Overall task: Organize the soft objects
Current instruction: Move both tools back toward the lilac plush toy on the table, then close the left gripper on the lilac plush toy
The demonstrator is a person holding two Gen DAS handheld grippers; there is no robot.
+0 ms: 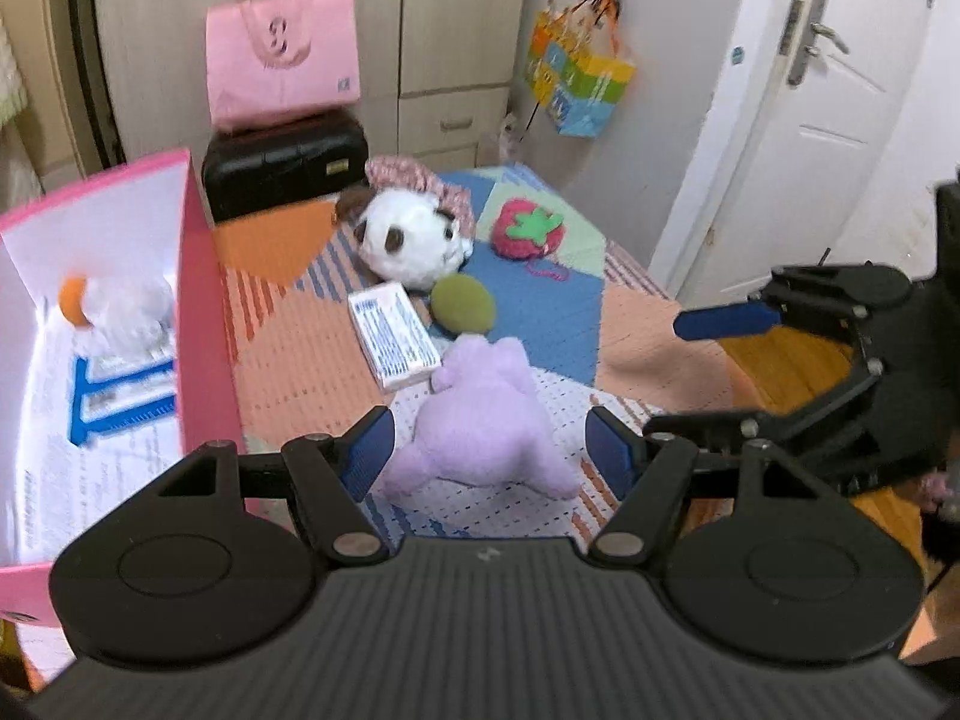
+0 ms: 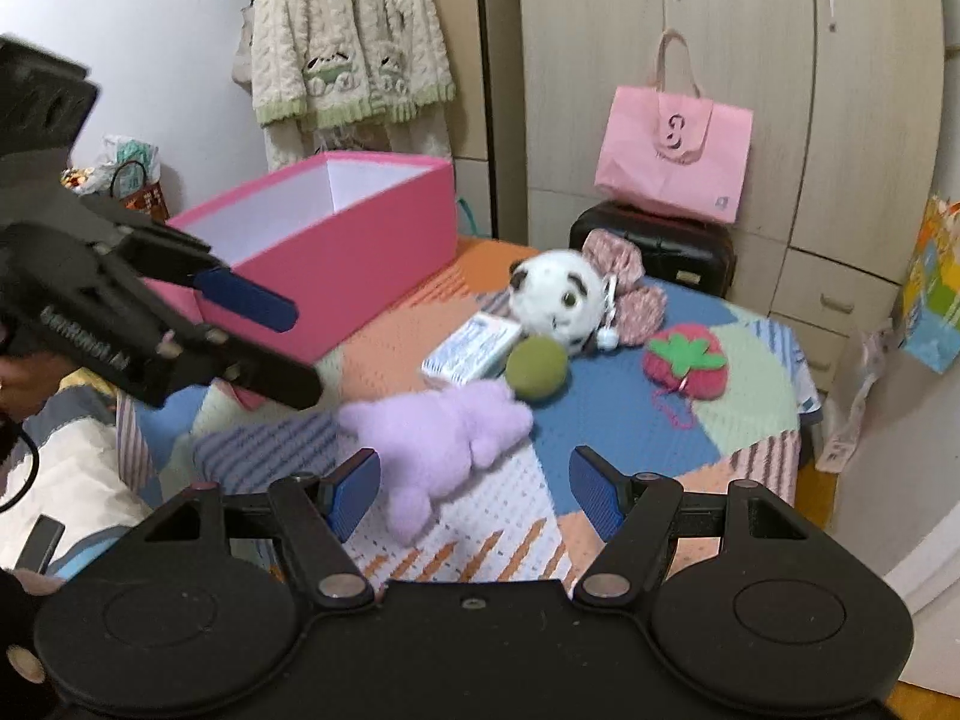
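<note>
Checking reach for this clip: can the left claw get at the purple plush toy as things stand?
Probably yes. The left claw is open and empty, with the purple plush toy lying right ahead between its fingers. Nothing lies on the toy; the white packet sits just beyond it.

Beige wardrobe point(image 2: 690, 60), white door point(image 1: 840, 120), wooden floor point(image 1: 780, 360).

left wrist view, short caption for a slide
Open left gripper above a purple plush, pink box alongside.
</note>
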